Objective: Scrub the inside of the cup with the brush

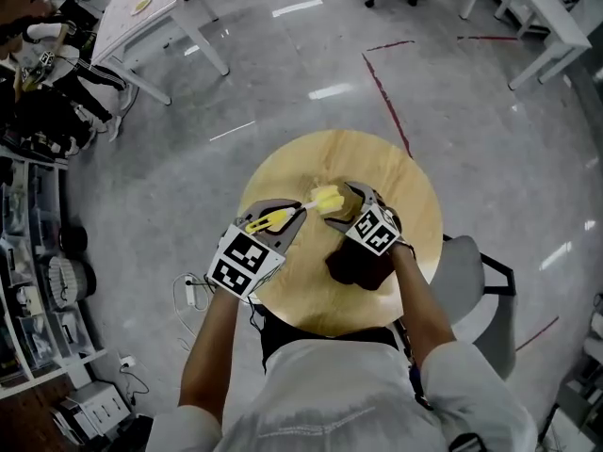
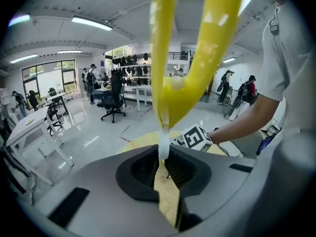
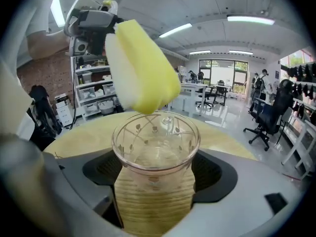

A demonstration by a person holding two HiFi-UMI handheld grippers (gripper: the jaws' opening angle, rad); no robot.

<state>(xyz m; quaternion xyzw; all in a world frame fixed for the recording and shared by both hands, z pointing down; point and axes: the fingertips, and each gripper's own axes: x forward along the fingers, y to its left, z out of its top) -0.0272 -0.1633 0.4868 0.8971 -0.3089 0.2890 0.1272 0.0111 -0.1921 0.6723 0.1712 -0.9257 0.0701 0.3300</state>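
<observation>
A clear glass cup (image 3: 155, 147) with a leaf pattern stands upright on the round wooden table (image 1: 415, 205), between the jaws of my right gripper (image 3: 157, 181). The pads stand just off its sides, so the gripper is open. The brush's yellow sponge head (image 3: 143, 73) hangs just above the cup's rim, tilted, outside the cup. My left gripper (image 2: 165, 167) is shut on the brush (image 2: 170, 93), whose white stem passes between the jaws. In the head view the brush (image 1: 327, 199) reaches from the left gripper (image 1: 287, 219) to the right gripper (image 1: 353, 201), which mostly hides the cup.
A grey chair (image 1: 466, 281) stands against the table's right side. A power strip with cables (image 1: 191, 293) lies on the floor at the left. Shelves (image 1: 38, 281) line the left edge, white desks (image 1: 141, 17) stand further off, and red tape (image 1: 386, 92) marks the floor.
</observation>
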